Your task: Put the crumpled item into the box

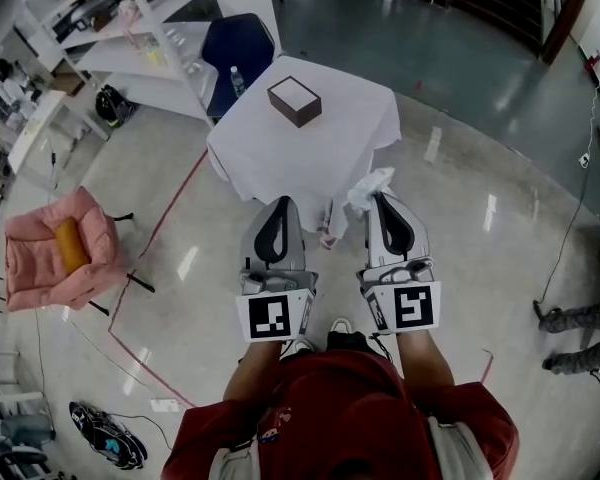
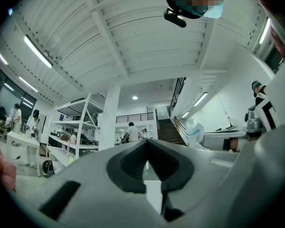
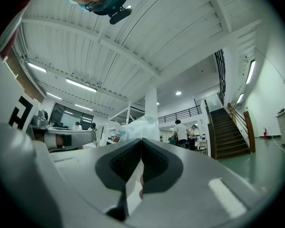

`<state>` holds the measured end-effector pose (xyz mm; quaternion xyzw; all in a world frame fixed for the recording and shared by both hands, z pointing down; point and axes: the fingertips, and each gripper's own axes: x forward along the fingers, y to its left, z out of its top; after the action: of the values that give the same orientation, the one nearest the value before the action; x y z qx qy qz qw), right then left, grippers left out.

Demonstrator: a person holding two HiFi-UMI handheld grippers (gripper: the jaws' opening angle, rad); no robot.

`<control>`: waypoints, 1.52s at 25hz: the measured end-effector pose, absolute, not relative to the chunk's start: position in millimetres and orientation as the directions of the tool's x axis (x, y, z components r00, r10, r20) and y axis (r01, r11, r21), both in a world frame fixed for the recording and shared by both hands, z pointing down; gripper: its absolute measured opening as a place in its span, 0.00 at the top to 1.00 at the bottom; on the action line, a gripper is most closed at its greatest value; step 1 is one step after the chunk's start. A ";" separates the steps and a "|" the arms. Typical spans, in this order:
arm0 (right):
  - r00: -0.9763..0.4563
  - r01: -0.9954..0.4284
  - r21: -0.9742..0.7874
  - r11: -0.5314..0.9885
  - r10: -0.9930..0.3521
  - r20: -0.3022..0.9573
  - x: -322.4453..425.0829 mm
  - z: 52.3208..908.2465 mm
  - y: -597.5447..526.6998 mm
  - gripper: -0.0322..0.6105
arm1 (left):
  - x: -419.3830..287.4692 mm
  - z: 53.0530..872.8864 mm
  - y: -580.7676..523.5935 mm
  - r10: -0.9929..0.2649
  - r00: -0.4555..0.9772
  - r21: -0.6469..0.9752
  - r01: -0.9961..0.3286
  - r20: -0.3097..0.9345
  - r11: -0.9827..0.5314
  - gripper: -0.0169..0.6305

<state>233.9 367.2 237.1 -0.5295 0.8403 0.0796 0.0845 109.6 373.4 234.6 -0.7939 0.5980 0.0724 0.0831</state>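
A dark box (image 1: 294, 101) with a white top stands on a table under a white cloth (image 1: 330, 158), ahead of me. In the head view both grippers are held up side by side in front of my chest, short of the table's near edge. My right gripper (image 1: 378, 199) is shut on a crumpled white item (image 1: 368, 187) that sticks out past its tips. In the right gripper view that crumpled item (image 3: 141, 125) shows pale and translucent just beyond the closed right gripper (image 3: 141, 141). My left gripper (image 1: 283, 204) is shut with nothing in it, and in its own view the left gripper (image 2: 146, 143) has its jaws meeting at the tip.
A pink armchair (image 1: 42, 253) with an orange cushion stands at the left. White shelves (image 1: 130, 28) and a blue chair (image 1: 238, 40) are behind the table. Red tape (image 1: 140, 268) marks the floor. A bag (image 1: 105, 435) lies at lower left, and a person's legs (image 1: 575, 320) show at the right.
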 end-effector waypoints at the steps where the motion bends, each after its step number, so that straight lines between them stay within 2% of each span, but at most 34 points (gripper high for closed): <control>1: -0.427 -0.902 0.040 0.430 -0.875 -0.229 238.5 237.8 365.6 0.95 | 114.3 234.0 372.6 -0.938 0.271 -0.048 -0.962 -0.217 -0.267 0.97; 16: -0.477 -0.870 -0.007 0.493 -0.845 -0.242 261.9 244.0 349.3 0.94 | 139.2 235.2 366.4 -0.952 0.217 -0.054 -0.976 -0.217 -0.211 0.97; 21: -0.489 -0.864 -0.004 0.503 -0.842 -0.228 255.1 247.9 339.4 0.94 | 134.4 230.1 360.8 -0.950 0.193 0.003 -0.980 -0.247 -0.200 0.97; 38: -0.540 -0.839 0.052 0.541 -0.820 -0.190 168.4 250.6 263.5 0.94 | 47.2 233.8 290.2 -0.955 0.147 0.038 -0.986 -0.259 -0.163 0.97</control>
<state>168.4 263.5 250.6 -0.4742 0.8749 0.0684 0.0713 47.2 290.2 233.8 -0.7542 0.6433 0.1117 0.0700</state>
